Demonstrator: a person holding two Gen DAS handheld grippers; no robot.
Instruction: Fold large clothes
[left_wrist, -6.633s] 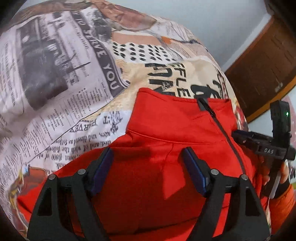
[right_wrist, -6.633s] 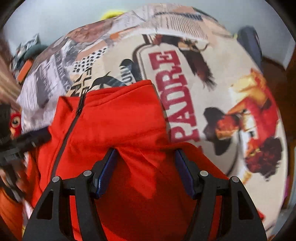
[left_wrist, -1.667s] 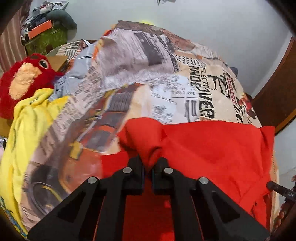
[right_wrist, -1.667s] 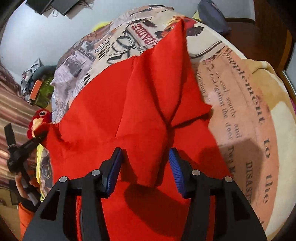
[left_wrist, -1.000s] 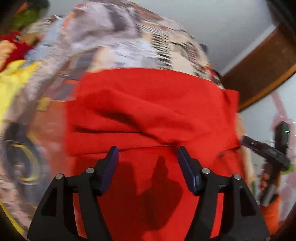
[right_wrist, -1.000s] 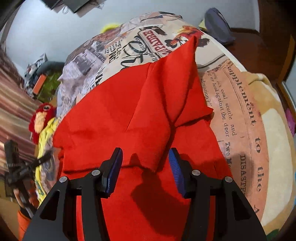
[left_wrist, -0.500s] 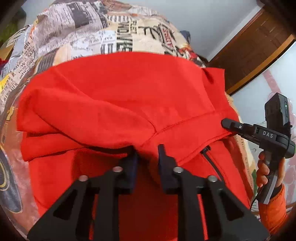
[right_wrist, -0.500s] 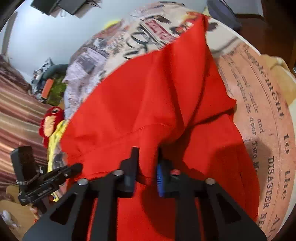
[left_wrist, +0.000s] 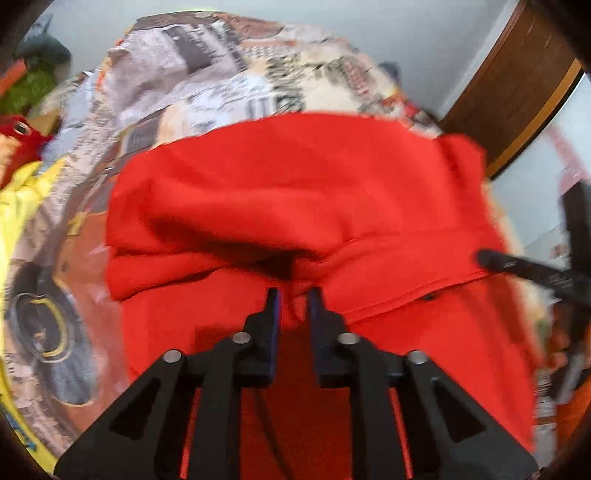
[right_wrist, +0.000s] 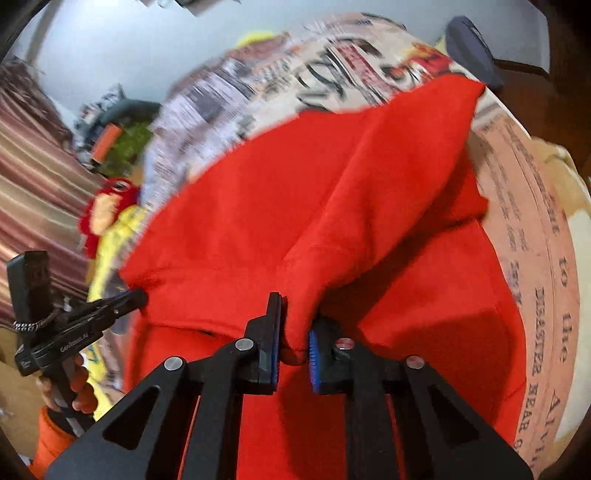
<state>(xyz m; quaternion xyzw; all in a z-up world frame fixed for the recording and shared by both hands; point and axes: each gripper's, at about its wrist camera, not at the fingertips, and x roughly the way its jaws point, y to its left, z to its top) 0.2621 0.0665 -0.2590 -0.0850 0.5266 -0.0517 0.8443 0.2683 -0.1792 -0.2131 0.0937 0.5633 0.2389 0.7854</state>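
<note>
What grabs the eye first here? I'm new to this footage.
The bright red fleece garment fills the middle of both views, bunched over a newspaper-print bedspread. Each black two-finger tool, left tool and right tool, pinches a fold of it.

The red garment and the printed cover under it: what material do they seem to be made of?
Red garment: looks like soft matte fleece or sweatshirt knit; it drapes in thick rounded folds, shows no shine, and has a stitched hem. The right gripper is pinching a bunched fold.
Printed cover: seems a thin woven fabric, perhaps cotton or polyester, with a flat newspaper-style print; the blur leaves the weave unclear.
</note>
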